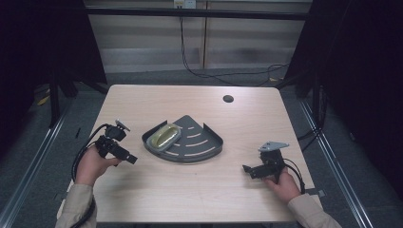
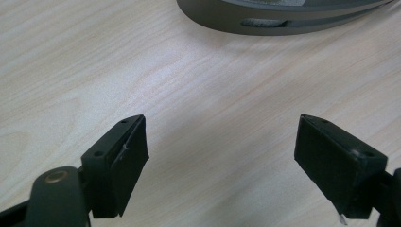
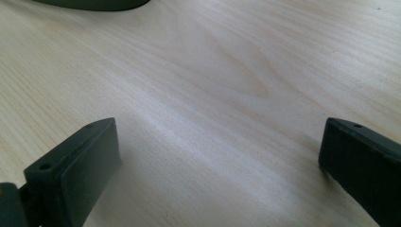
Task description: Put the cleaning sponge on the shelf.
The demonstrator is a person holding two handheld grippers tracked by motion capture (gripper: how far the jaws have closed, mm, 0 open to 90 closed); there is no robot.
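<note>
Two hand-held grippers, left (image 1: pixel 124 156) and right (image 1: pixel 250 169), hovered released, jaws apart, either side of the tray (image 1: pixel 207 147) mid-counter (image 1: pixel 157 190).
The dish (image 1: pixel 163 137) inside looked light, stiff, maybe slippery; its rim seemed the best hold.

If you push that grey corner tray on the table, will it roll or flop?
Probably neither. The grey tray sits flat on the table, so it would likely slide, not roll. Its low rim and slotted floor look stiff, so it shouldn't flop. The yellowish dish lying in it might shift.
</note>
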